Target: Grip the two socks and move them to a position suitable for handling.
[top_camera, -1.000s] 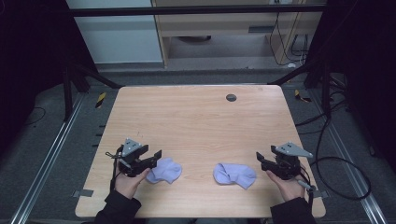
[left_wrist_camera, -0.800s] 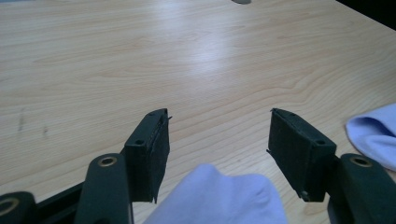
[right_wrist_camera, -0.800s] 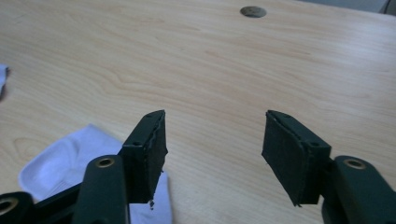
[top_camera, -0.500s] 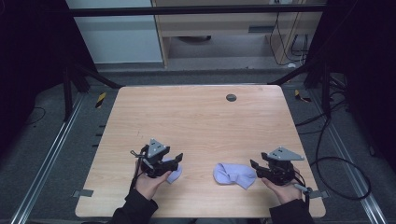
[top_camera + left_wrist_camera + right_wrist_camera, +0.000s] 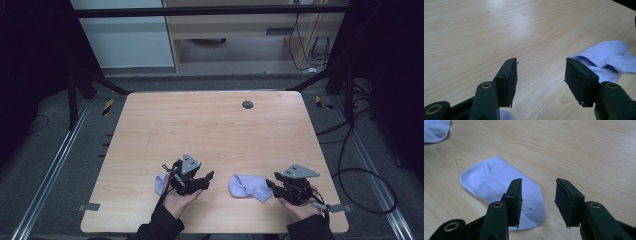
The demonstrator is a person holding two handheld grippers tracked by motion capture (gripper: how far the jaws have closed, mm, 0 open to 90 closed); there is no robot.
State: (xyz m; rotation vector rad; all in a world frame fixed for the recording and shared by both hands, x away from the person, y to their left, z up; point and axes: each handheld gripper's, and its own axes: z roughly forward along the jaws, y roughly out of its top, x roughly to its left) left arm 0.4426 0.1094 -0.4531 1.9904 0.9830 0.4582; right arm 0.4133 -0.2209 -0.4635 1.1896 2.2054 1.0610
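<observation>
High view: two small pale lilac cotton socks lie on the light wooden table point(image 5: 210, 125). The right sock point(image 5: 248, 186) lies flat between the hands; the left sock point(image 5: 161, 184) is half hidden under the left gripper point(image 5: 206, 178).

Left gripper view: jaws wide apart and just been closing, nothing between them, bare wood ahead. The right sock point(image 5: 607, 58) sits past its right jaw, and a scrap of the left sock point(image 5: 504, 114) shows at the bottom edge.

Right gripper view: the right gripper point(image 5: 537, 197) has jaws partway open, just been closing, not pinching. One jaw hangs over the sock's point(image 5: 499, 187) near edge; contact can't be told. The left sock point(image 5: 435, 130) is in the top corner.

A round black grommet point(image 5: 247, 104) sits far across the table, well clear.
</observation>
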